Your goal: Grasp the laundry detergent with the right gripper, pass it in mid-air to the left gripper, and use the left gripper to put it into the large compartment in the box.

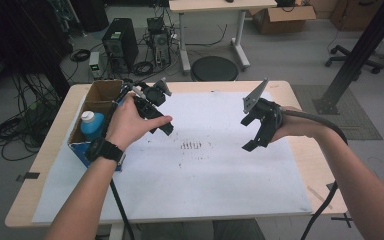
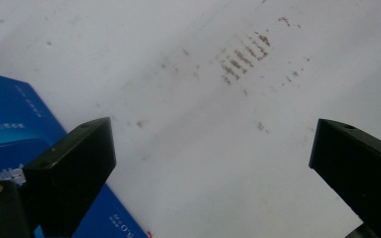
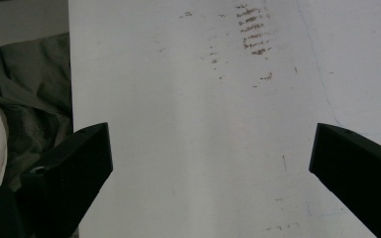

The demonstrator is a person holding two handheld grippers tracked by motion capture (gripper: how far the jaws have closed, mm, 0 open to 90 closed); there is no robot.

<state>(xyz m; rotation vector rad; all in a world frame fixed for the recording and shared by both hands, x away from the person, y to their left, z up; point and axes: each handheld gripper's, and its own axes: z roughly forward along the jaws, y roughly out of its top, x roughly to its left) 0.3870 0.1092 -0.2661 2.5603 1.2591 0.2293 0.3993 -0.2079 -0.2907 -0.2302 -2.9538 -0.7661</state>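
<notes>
Both sets of jaws wide apart, nothing between them. Left gripper (image 1: 167, 127) hovering just right of a box (image 1: 96, 102) at the table's (image 1: 300, 145) left edge; right gripper (image 1: 252, 145) well apart, over the white sheet (image 1: 205, 180) at the right.

Inside the box, near end, one bottle (image 1: 93, 125): blue body, white cap, upright. Probably plastic, light to middling if full, smooth and a bit slippery, slightly squeezable. Best taken around the body below the cap, jaws across the width; cap too narrow for a sure hold. Box itself cardboard, light, likely to slide if nudged.

Counted: one box, one bottle, two grippers, one cluster of brown marks (image 1: 191, 145) mid-sheet.
</notes>
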